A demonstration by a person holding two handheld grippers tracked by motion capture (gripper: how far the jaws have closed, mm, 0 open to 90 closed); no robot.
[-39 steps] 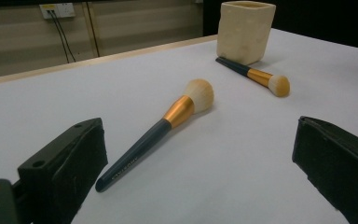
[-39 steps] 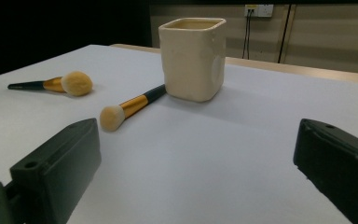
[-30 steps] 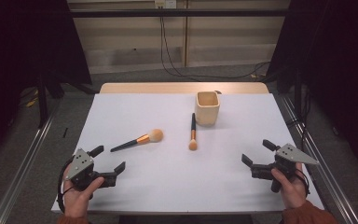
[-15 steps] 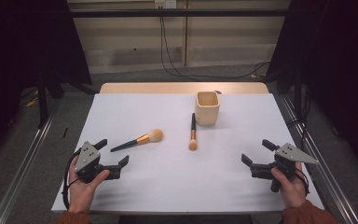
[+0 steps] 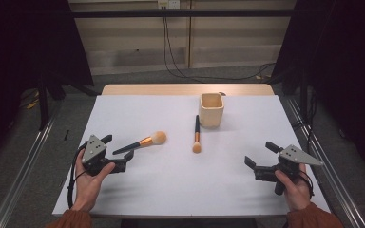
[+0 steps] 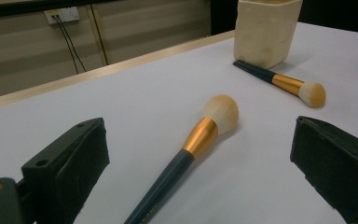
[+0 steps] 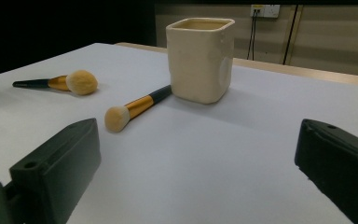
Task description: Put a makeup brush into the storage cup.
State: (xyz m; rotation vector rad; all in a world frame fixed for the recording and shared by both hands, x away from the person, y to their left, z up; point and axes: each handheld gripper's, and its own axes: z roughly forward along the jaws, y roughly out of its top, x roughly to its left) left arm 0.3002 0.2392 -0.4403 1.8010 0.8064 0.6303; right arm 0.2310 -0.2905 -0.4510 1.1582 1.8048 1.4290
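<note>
White worktop [image 5: 171, 190], cream cup [image 5: 211, 109] toward its far side, left claw [image 5: 119, 154] jaws apart astride large brush [image 5: 141, 143] handle left of cup, right claw [image 5: 261, 154] jaws apart, empty, near-right of cup, small brush [image 5: 196, 135] just beside cup

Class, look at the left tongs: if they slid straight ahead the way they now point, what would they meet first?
Most likely the larger brush: its dark handle lies between the open jaws of the left tongs, pointing toward the fluffy head. The cup stands farther on and off to one side.
</note>
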